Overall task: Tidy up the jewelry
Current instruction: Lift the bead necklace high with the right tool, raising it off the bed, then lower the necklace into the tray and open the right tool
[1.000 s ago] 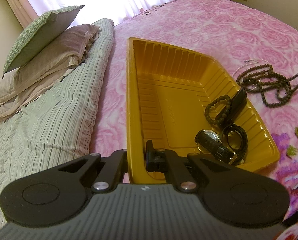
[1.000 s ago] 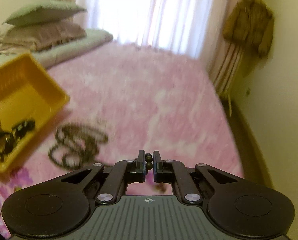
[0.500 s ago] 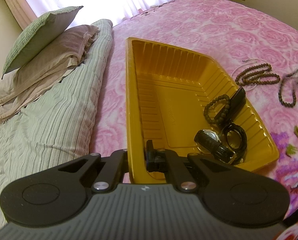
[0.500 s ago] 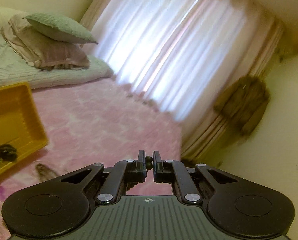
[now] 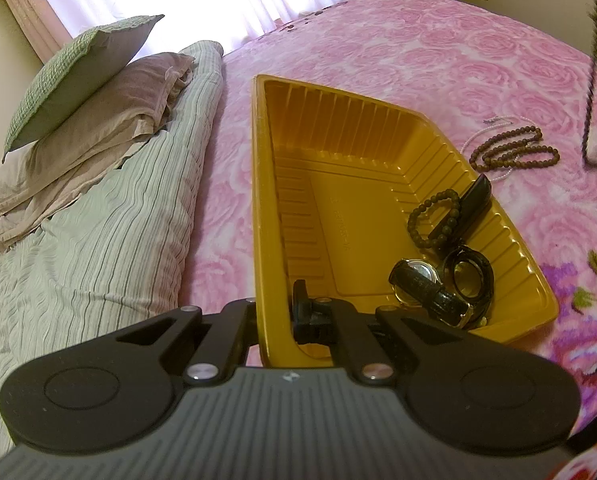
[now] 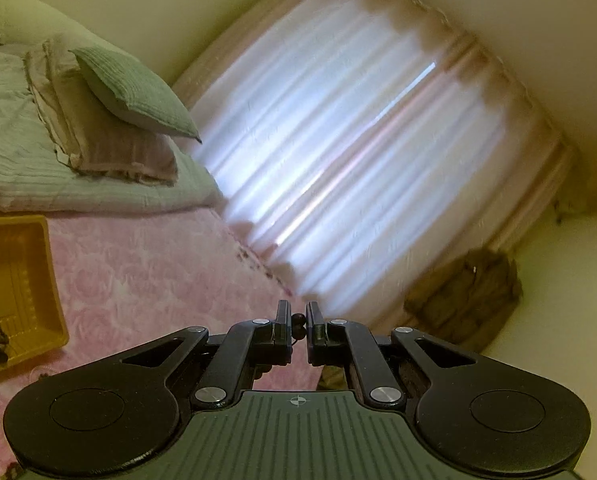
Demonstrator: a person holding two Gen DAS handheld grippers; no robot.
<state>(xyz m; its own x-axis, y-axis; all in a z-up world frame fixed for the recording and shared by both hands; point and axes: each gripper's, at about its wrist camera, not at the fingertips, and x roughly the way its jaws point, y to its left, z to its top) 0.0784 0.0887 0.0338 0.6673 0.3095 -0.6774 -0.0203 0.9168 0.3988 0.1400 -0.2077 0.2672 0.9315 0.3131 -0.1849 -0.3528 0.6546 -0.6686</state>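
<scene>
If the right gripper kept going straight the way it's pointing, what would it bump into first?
Probably the white curtain. The right gripper, shut on a dark bead necklace, points just above the far edge of the pink bed. Nothing else shows in that line, though depth is hard to judge.

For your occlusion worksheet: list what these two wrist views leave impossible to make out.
- Left wrist view: the hanging bead strand is blurred and cut off by the top edge.
- Right wrist view: the tray is cut by the left edge; its contents are blurred.
- Left wrist view: the watches overlap, so their faces are unreadable.
</scene>
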